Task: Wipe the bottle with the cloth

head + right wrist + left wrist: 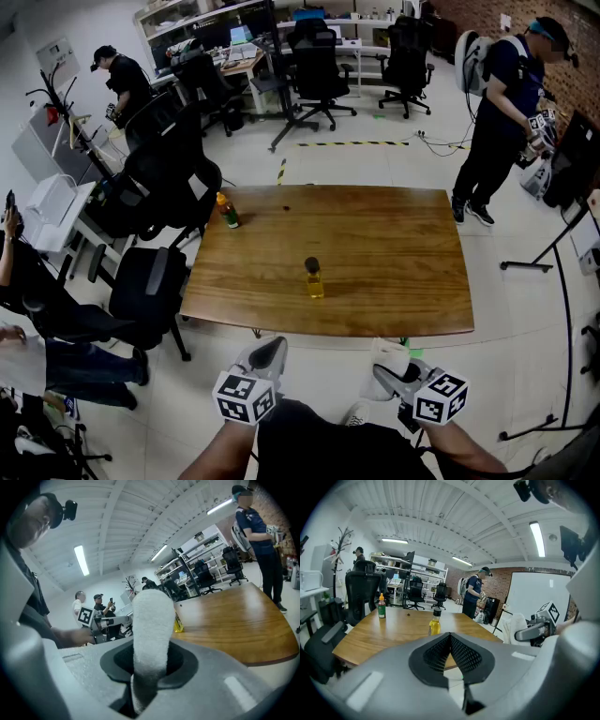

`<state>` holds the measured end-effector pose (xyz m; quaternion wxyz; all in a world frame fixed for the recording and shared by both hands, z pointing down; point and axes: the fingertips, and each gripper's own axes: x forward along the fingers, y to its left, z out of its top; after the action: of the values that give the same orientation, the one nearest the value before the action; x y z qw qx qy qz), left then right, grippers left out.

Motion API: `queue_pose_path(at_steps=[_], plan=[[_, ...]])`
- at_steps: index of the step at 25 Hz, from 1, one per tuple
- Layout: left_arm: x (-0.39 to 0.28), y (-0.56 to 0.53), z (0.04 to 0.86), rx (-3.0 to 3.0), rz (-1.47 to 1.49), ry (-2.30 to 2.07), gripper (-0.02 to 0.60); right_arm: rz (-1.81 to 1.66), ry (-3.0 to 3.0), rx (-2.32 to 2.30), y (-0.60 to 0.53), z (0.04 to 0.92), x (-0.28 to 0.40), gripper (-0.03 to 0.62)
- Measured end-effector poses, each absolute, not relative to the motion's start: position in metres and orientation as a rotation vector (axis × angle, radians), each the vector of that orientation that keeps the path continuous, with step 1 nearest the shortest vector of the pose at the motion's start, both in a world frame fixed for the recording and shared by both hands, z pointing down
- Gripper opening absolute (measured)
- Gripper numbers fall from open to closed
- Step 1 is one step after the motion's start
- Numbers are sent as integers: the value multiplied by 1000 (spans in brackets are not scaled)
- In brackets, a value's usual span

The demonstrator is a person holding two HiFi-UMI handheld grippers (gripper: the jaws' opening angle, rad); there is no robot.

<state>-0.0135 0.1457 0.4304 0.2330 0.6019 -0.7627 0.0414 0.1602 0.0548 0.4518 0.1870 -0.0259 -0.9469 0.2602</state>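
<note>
Bottles (314, 278) (228, 211): two; cloth (150, 620): one

head view: high, steeply down, counter (394, 244) well below | left gripper view: low off near edge, level across counter | right gripper view: low, tilted upward | shared: counter, bottle (314, 278)

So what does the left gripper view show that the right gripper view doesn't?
Only the left gripper view: the green bottle near the table's edge, and the left tool shut on nothing. Only the right gripper view: the right tool with its jaws closed on the cloth, which stands up between them. Both: the yellow bottle upright on the table.
</note>
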Motion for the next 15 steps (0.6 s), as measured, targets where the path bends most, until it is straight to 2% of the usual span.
queue_pose_path(at_steps=[3, 11, 15], plan=[[-12, 132, 424, 1701, 145, -2095, 17, 750, -2662, -78, 47, 454, 155, 74], [-57, 86, 421, 1862, 235, -2047, 91, 926, -2667, -111, 22, 458, 116, 75], [-82, 52, 426, 2073, 381, -1919, 143, 1048, -2667, -48, 1, 461, 81, 74]])
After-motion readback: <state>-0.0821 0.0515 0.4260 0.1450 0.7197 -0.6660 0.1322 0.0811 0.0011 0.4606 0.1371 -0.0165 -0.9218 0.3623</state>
